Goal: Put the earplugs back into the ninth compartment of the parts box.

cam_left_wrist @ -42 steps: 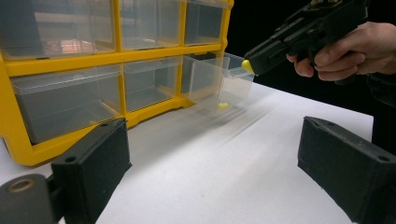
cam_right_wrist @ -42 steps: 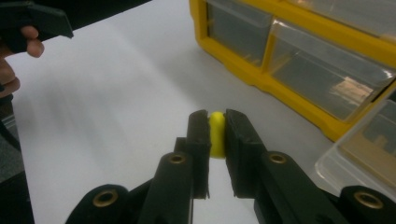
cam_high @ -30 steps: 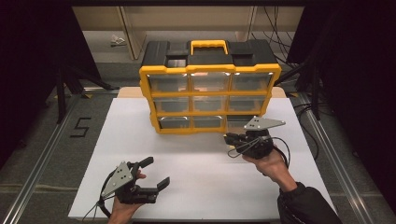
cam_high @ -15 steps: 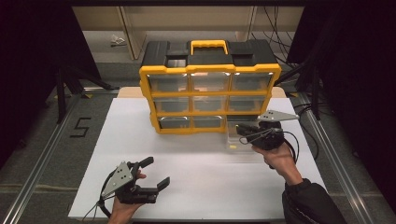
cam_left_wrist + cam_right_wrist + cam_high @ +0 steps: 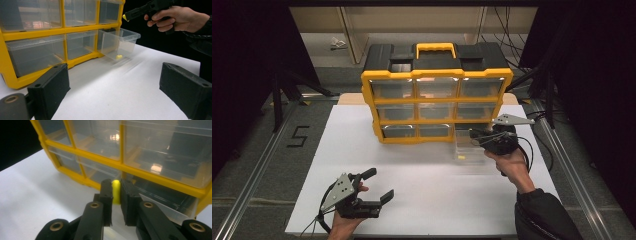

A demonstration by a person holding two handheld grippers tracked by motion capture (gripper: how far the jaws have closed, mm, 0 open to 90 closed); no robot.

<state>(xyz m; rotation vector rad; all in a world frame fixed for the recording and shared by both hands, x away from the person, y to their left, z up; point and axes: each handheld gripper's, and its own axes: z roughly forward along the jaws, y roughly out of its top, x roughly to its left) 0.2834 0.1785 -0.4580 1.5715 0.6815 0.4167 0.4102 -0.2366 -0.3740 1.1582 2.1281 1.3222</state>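
bottom-right drawer (image 5: 119, 43) pulled out, one yellow piece (image 5: 119, 57) inside. our right gripper (image 5: 115, 188) clamps second yellow piece (image 5: 116, 191); drop pending. left gripper (image 5: 374, 187) wide, idle.

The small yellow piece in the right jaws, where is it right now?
The small yellow piece is pinched in the right gripper, just above the pulled-out clear drawer at the organizer's bottom right.

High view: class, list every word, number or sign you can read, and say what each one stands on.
"5": a black numeral on the grey floor, left of the white table.
The yellow organizer bears no readable label or brand.
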